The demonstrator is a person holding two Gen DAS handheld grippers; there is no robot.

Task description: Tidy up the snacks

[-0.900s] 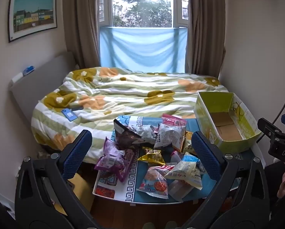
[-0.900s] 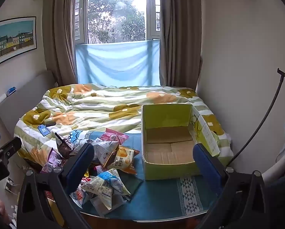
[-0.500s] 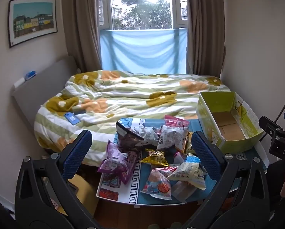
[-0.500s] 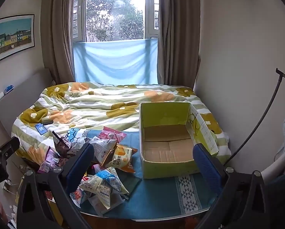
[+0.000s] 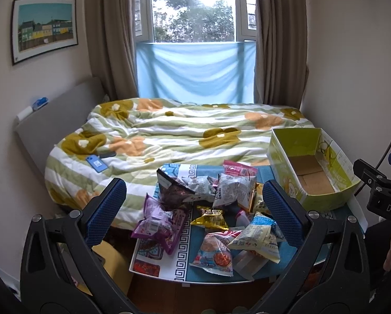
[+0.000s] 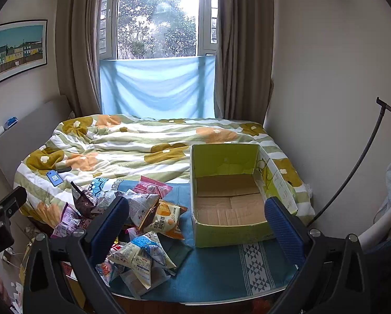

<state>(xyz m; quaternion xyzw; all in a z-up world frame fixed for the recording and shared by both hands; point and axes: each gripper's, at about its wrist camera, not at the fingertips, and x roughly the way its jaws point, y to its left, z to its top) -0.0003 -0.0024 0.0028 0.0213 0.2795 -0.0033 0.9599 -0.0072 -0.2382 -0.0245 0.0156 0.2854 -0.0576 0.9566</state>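
Left gripper (image 5: 194, 204) and right gripper (image 6: 196, 221): both released, nothing between the pads, held above the table (image 6: 221, 269). Snack bags (image 5: 208, 209) heaped on table, left of the box (image 6: 229, 196). Box empty. Bed (image 6: 143, 146) behind the box.

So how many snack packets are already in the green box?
0. The green box shows only bare cardboard floor. The snack packets all lie heaped on the table to its left, though the near wall hides a strip inside.
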